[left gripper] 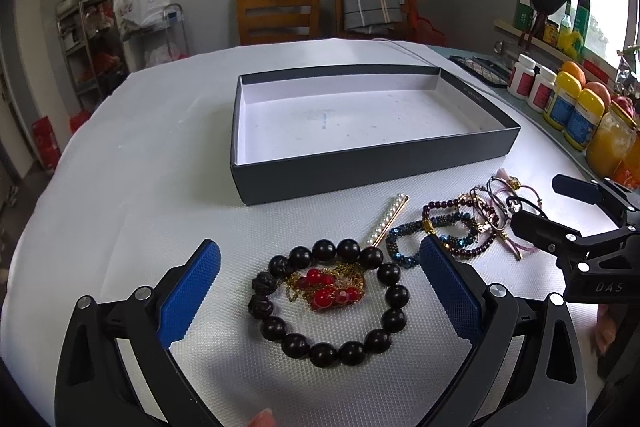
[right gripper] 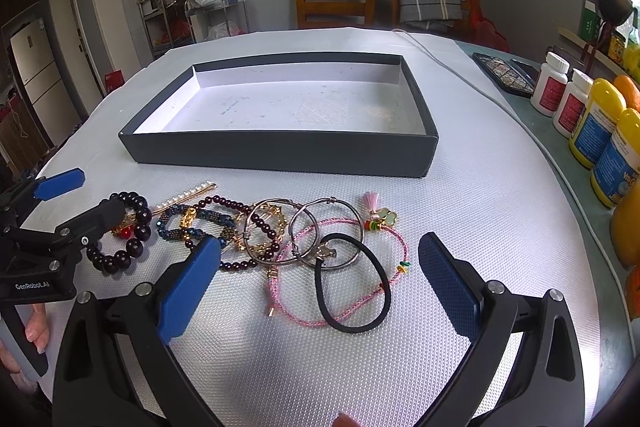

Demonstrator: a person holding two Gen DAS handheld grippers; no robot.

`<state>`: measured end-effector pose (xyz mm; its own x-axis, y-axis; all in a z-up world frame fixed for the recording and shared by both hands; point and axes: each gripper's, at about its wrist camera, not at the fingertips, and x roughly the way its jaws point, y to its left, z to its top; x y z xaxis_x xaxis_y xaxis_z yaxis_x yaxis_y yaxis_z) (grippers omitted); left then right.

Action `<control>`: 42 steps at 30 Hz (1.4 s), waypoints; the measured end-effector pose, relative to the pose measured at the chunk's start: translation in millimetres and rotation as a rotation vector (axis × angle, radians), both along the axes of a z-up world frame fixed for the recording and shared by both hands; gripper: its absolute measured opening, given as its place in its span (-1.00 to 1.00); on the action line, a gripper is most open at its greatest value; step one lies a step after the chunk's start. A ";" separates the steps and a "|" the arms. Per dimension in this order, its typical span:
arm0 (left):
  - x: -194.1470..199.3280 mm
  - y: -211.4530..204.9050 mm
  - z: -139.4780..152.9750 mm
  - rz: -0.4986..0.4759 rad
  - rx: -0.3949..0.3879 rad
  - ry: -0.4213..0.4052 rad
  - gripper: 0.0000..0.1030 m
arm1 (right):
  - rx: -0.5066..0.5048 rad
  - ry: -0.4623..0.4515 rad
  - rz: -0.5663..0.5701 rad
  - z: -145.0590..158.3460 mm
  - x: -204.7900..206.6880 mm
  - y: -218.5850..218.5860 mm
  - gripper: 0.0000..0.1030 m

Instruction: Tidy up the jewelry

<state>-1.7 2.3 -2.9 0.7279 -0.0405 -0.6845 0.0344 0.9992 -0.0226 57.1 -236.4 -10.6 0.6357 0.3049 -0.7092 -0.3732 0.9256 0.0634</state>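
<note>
Beads first, judging by the left wrist view: the left gripper (left gripper: 320, 287) has its fingers spread wide around the dark bead bracelet (left gripper: 332, 301), which lies on the table (left gripper: 160, 187) nearer the front edge, with a gold chain with red beads (left gripper: 330, 285) piled inside its loop. I'd close on just one side of the ring so the chain stays behind, then lift it over the near wall of the grey box (left gripper: 372, 163), which has nothing in it. This view hides the hair tie completely.

Right wrist view: the right gripper (right gripper: 320, 283) is wide open too, holding nothing, and the black hair tie (right gripper: 352, 283) sits between its fingers, overlapping a pink cord bracelet (right gripper: 340, 271) and silver bangles (right gripper: 326, 233). That tangle only shows properly here, so pull slowly.
</note>
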 end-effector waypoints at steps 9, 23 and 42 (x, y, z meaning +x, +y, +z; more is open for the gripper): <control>-13.8 9.6 10.8 -0.033 0.067 -0.016 0.96 | -0.030 -0.054 0.046 7.6 -18.9 -5.6 0.89; -25.1 14.9 9.7 -0.195 0.085 0.008 0.90 | -0.069 -0.086 0.206 9.5 -37.3 -27.2 0.89; -14.3 0.4 3.5 -0.286 0.080 0.082 0.00 | -0.019 0.041 0.141 -3.6 -6.6 -31.1 -0.35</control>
<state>-16.0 2.7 0.5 0.6372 -0.1796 -0.7494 0.3158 0.9479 0.0413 50.5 -267.5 -14.2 0.5579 0.3750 -0.7403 -0.4966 0.8656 0.0642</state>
